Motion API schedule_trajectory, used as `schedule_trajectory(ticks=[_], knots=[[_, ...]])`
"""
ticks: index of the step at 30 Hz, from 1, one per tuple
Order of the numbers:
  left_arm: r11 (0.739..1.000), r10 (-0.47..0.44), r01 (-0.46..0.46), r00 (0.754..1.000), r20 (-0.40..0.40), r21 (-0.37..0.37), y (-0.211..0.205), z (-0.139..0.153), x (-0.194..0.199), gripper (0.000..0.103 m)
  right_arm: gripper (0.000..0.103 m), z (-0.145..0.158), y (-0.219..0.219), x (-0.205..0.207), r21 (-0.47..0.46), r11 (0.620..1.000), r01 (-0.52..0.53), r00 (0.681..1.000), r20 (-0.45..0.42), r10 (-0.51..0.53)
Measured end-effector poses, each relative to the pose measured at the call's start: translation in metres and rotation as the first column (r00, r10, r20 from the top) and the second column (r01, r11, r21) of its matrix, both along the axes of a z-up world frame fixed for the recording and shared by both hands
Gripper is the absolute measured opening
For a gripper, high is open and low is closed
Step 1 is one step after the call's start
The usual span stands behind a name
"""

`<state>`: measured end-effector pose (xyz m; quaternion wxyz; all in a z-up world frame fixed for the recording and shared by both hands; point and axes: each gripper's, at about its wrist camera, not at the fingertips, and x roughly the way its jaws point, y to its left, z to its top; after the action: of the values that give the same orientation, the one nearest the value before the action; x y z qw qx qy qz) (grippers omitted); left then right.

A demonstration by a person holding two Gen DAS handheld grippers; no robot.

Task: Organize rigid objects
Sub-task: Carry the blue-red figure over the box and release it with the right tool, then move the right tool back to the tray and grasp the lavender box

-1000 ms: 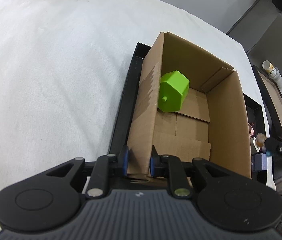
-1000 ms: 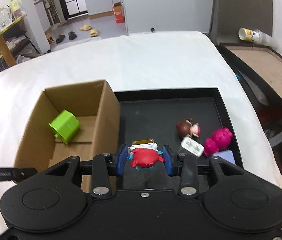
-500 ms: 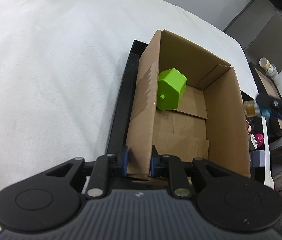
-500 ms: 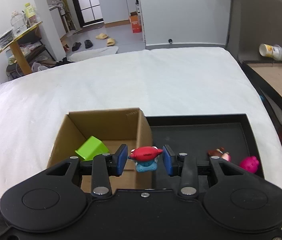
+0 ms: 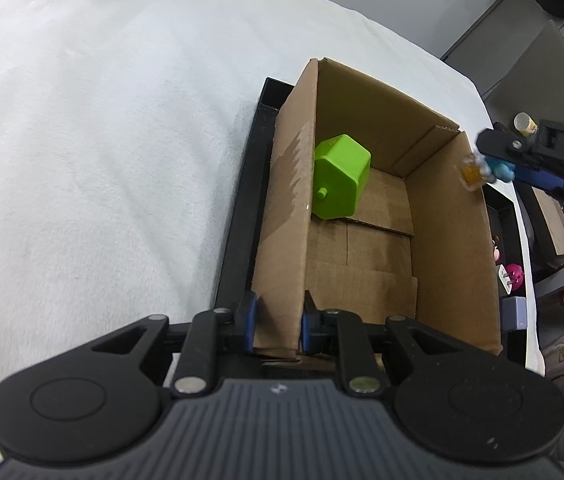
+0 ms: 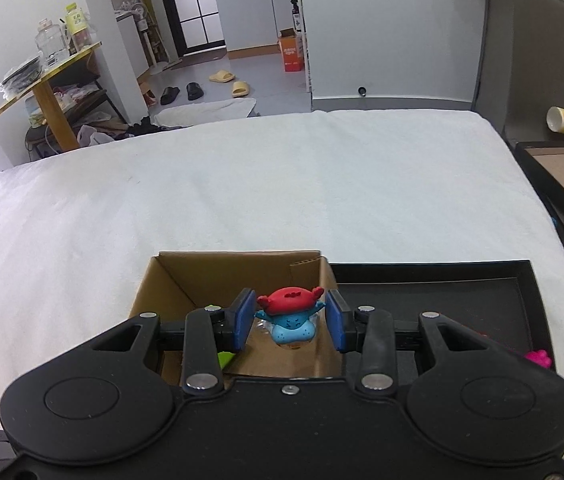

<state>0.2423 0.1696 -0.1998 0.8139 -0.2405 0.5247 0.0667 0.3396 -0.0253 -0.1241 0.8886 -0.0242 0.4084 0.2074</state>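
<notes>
The left gripper [image 5: 275, 326] is clamped narrow on the near corner wall of the cardboard box [image 5: 453, 248], one blue pad on each face; ahead of it inside the box lies the green block [image 5: 339, 178], against the left wall; the right gripper [image 6: 288, 320] pinches a small blue figure with a red cap [image 6: 290, 314] between its pads, held over the box's right wall, with the black tray [image 6: 433, 300] to its right

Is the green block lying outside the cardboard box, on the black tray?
No, the green block lies inside the cardboard box, against its left wall, while the black tray holds the box itself.
</notes>
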Motion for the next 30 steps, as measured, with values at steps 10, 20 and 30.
schedule_trajectory(ticks=[10, 20, 30], knots=[[1.000, -0.002, 0.002, 1.000, 0.000, -0.008, 0.001, -0.001, 0.001, 0.020, 0.047, -0.007, 0.013, 0.009, 0.006, 1.000, -0.005, 1.000, -0.021, 0.005], [1.000, 0.003, -0.003, 1.000, 0.006, 0.008, -0.001, 0.001, 0.000, 0.021, 0.054, -0.002, -0.009, 0.001, 0.012, 1.000, 0.008, 0.999, -0.048, -0.007], [0.999, 0.028, -0.028, 1.000, 0.000, 0.021, -0.001, 0.003, 0.000, 0.021, 0.057, -0.002, -0.043, -0.016, -0.017, 0.999, 0.035, 0.996, -0.085, -0.036]])
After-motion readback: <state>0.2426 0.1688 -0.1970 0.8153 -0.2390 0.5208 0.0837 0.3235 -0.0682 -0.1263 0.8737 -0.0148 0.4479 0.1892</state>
